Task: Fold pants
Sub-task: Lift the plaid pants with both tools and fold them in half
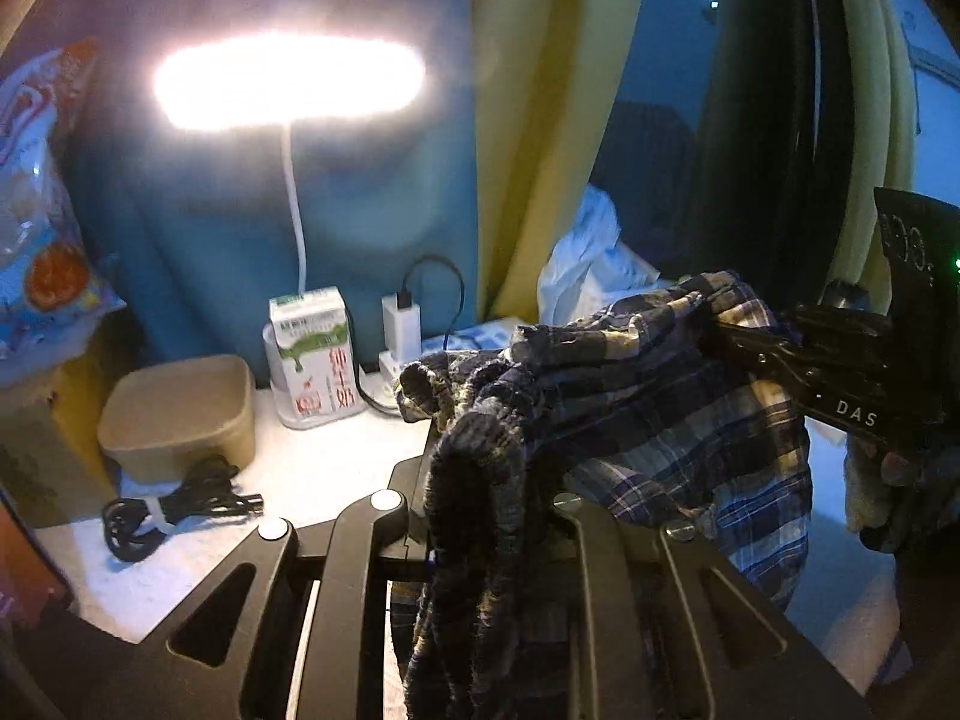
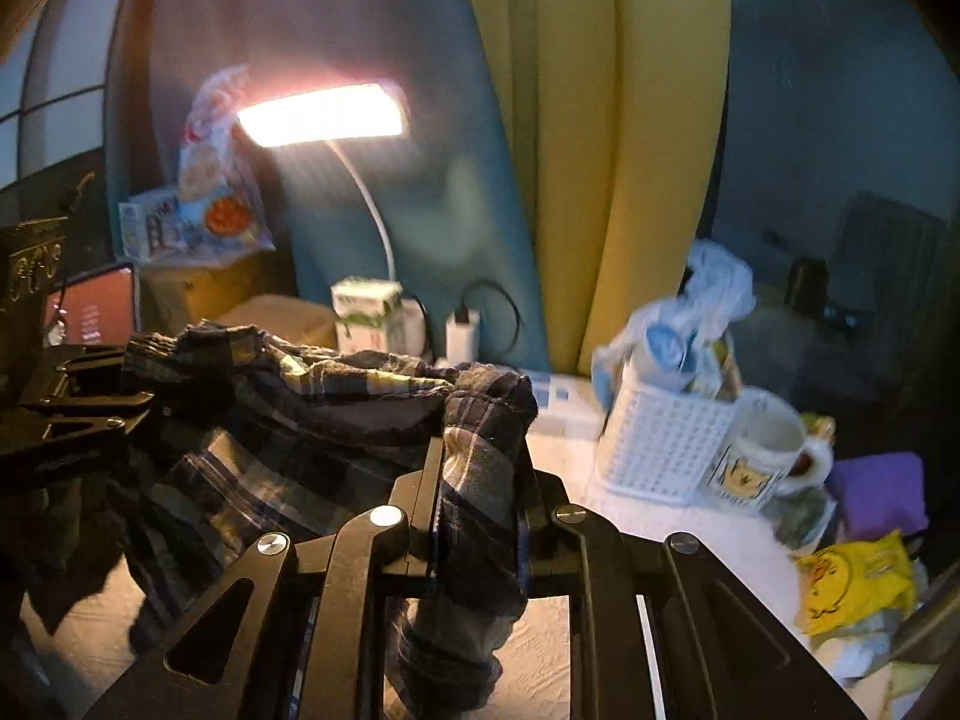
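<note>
The plaid pants [image 1: 660,408], dark blue with cream checks, hang bunched in the air above the white table [image 1: 312,468], stretched between both grippers. In the left wrist view my left gripper [image 1: 480,450] is shut on a dark, thick edge of the fabric, which drapes down over its fingers. My right gripper [image 1: 720,336] comes in from the right and pinches the other end. In the right wrist view my right gripper [image 2: 480,456] is shut on a fold of the pants [image 2: 300,420], and my left gripper [image 2: 138,396] clamps them at the left edge.
At the back stand a lit desk lamp [image 1: 288,81], a milk carton [image 1: 315,354], a white charger [image 1: 401,318] and a yellow curtain [image 1: 540,120]. A tan box [image 1: 180,414] and a black cable [image 1: 174,510] lie left. On the right are a white basket [image 2: 660,444] and a mug [image 2: 762,450].
</note>
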`<action>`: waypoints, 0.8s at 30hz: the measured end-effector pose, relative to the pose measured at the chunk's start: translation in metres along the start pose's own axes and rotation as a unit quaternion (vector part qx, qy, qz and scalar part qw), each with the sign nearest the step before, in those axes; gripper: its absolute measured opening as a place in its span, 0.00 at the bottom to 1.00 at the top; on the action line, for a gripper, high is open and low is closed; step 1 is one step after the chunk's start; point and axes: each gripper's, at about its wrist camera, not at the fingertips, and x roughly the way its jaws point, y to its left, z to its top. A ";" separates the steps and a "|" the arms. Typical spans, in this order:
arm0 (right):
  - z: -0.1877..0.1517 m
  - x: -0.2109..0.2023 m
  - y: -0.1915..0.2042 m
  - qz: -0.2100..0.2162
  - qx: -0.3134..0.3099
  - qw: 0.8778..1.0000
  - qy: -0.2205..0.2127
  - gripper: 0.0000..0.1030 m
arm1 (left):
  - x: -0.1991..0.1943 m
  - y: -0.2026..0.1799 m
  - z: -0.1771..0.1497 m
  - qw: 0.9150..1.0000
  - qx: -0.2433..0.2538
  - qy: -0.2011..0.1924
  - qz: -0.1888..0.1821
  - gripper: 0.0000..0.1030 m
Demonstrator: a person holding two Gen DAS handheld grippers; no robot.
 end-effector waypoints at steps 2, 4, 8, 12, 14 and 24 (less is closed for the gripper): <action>0.007 -0.017 0.006 0.002 -0.007 1.000 -0.014 0.17 | -0.015 0.000 0.003 1.000 0.000 -0.014 0.001 0.15; 0.013 -0.035 0.014 0.001 -0.018 0.999 -0.030 0.17 | -0.030 -0.002 0.006 1.000 0.002 -0.029 0.003 0.15; 0.024 -0.064 0.028 0.003 -0.030 0.998 -0.059 0.17 | -0.056 -0.005 0.012 0.998 0.008 -0.057 0.016 0.15; 0.036 -0.092 0.045 0.008 -0.044 0.995 -0.092 0.17 | -0.087 -0.006 0.018 0.995 0.008 -0.092 0.029 0.15; 0.041 -0.103 0.053 0.011 -0.052 0.993 -0.105 0.17 | -0.105 -0.006 0.021 0.993 0.009 -0.109 0.037 0.15; 0.057 -0.142 0.101 0.034 -0.093 0.983 -0.153 0.17 | -0.174 0.010 0.016 0.984 0.010 -0.161 0.076 0.15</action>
